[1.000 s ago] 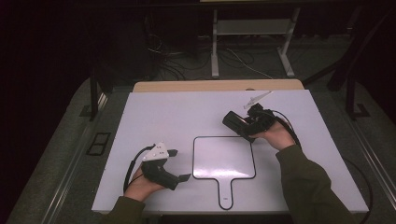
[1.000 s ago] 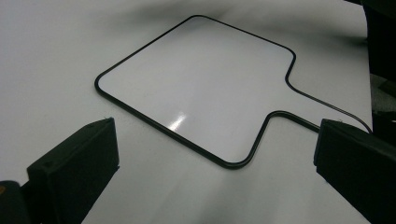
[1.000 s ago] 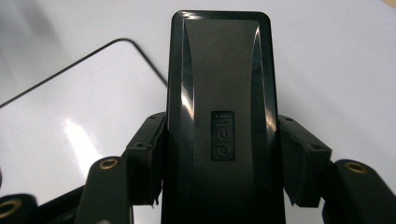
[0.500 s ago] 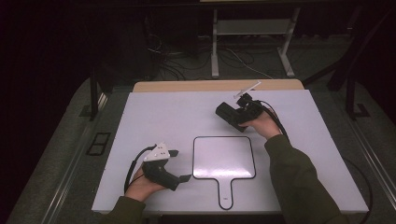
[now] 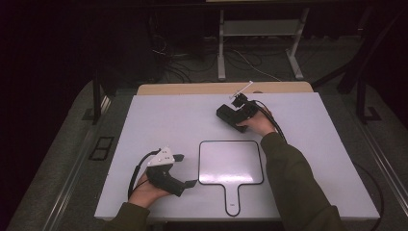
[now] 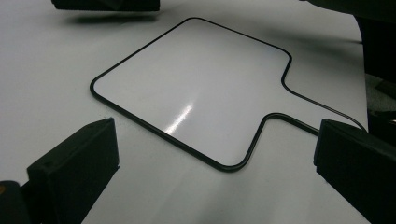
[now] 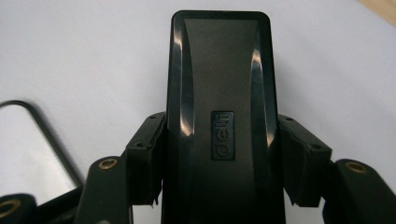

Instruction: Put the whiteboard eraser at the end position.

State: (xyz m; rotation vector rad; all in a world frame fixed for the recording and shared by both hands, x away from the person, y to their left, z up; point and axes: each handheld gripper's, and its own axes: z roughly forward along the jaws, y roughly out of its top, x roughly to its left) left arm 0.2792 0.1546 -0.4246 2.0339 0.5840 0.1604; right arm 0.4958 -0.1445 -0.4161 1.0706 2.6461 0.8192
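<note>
White tabletop (image 5: 168, 115): beyond the black-rimmed paddle-shaped whiteboard (image 5: 231, 162), a glossy black eraser (image 7: 219, 116) is clamped by the right gripper (image 5: 236, 115); left gripper (image 5: 180, 169) rests beside it, jaws spread.

Glossy black oblong eraser (image 7: 219, 116), "deli" on its top, held level just above the white tabletop (image 5: 168, 115)

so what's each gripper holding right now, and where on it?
Right gripper clamps the black rectangular plastic eraser by its long sides, near one end. Left gripper holds nothing, jaws apart.

Eraser (image 5: 230, 117) behind whiteboard (image 5: 231, 162) (on table (image 5: 159, 115)).
</note>
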